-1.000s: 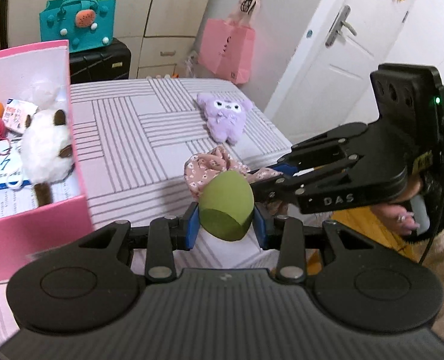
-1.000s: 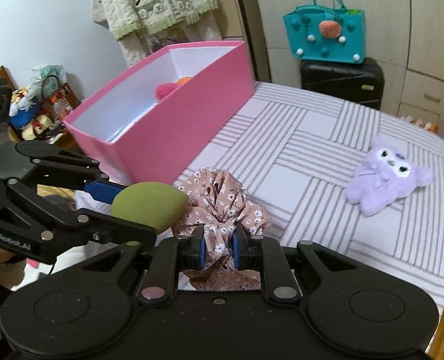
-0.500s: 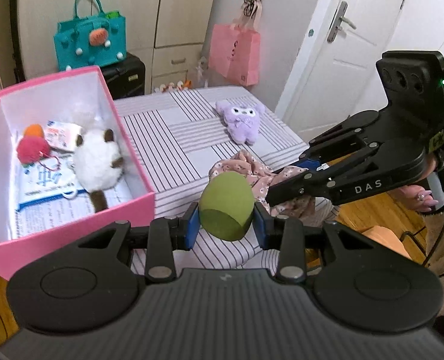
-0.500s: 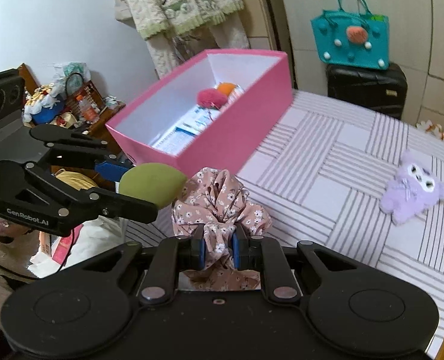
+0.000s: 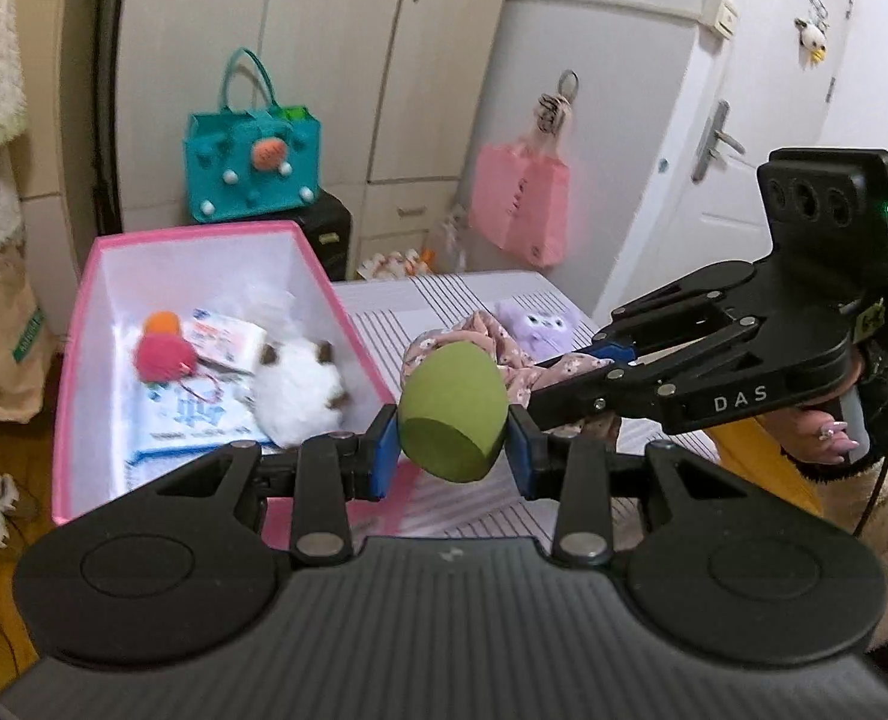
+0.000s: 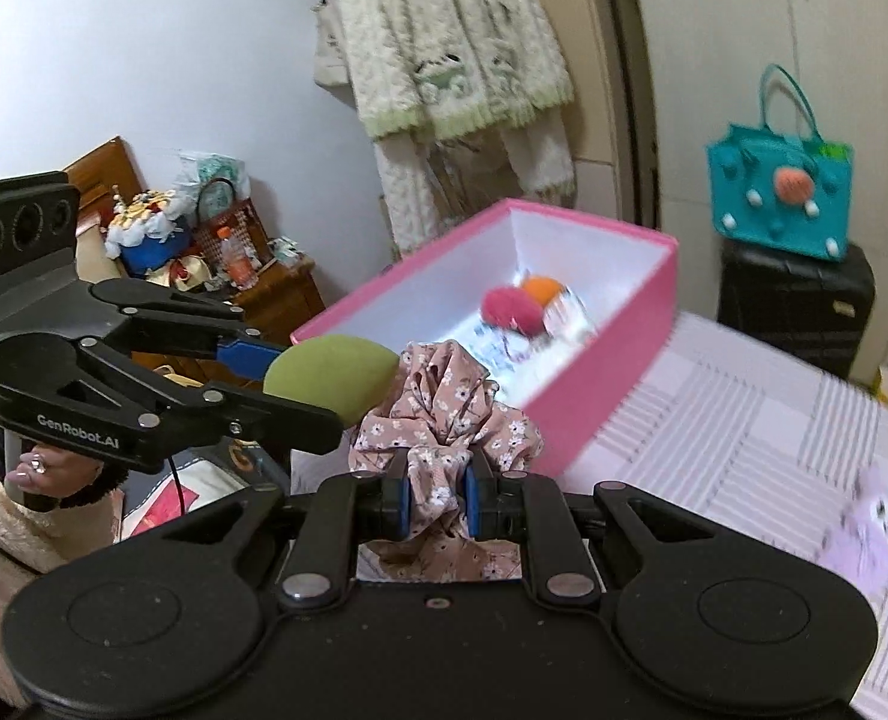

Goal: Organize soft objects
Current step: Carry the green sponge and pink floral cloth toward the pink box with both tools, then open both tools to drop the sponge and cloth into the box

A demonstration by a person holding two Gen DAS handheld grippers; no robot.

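My left gripper [image 5: 451, 443] is shut on a green egg-shaped sponge [image 5: 451, 414], held in the air just right of the pink box [image 5: 78, 360]. My right gripper [image 6: 437, 495] is shut on a pink floral scrunchie [image 6: 444, 414], held beside the sponge [image 6: 330, 378] near the box's corner [image 6: 624, 396]. The box holds a white plush [image 5: 300, 387], a pink pompom [image 5: 162, 357], an orange ball [image 5: 162, 321] and paper packets. A purple plush [image 5: 540, 324] lies on the striped bed [image 6: 744, 432].
A teal felt bag [image 5: 252, 165] sits on a black suitcase [image 6: 792, 306] behind the box. A pink bag [image 5: 519, 204] hangs by the white door [image 5: 744, 138]. A cluttered wooden cabinet [image 6: 264, 288] stands left of the box. Garments [image 6: 444, 48] hang on the wall.
Both grippers have risen and moved left toward the pink box with the sponge and scrunchie still held; the box interior now shows more fully below them.
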